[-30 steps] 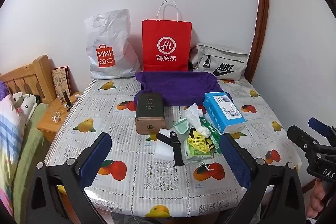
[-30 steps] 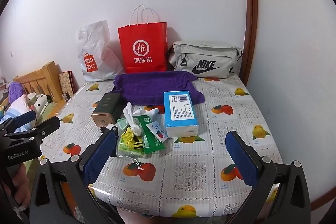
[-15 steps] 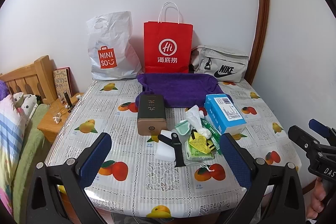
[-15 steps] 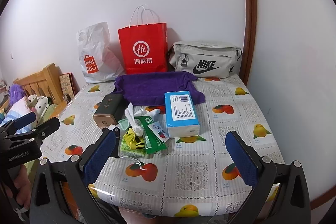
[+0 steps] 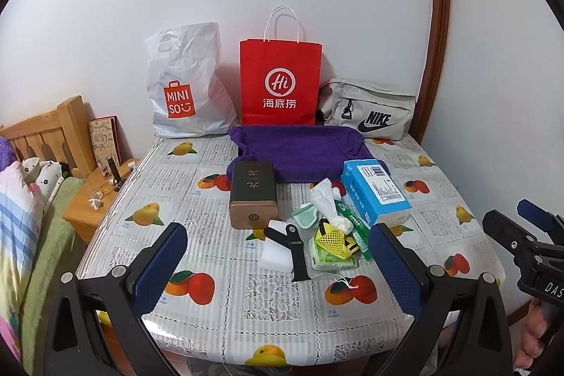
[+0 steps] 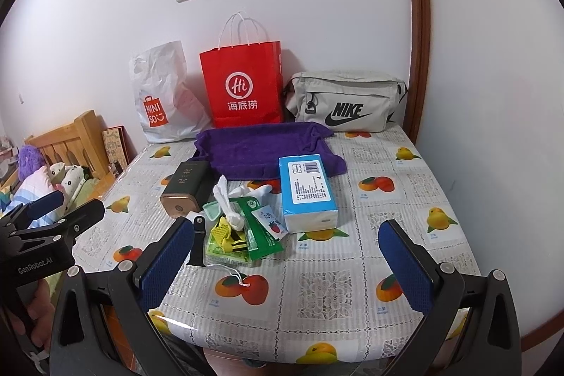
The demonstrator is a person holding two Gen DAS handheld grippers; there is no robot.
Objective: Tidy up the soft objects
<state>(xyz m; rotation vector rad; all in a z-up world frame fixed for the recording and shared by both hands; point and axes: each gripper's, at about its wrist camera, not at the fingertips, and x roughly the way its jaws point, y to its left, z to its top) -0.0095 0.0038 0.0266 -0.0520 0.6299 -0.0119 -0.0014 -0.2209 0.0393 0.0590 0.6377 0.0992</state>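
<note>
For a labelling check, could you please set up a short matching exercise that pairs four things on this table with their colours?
Things:
1. paper bag
2. towel
3. tissue pack
4. sponge

Colours:
A. white
B. blue
C. red
D. purple

Pairs: 1-C, 2-D, 3-B, 4-A

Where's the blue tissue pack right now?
The blue tissue pack lies on the table's right-centre, overlapping the purple towel, beside the green wipes packet.
</note>
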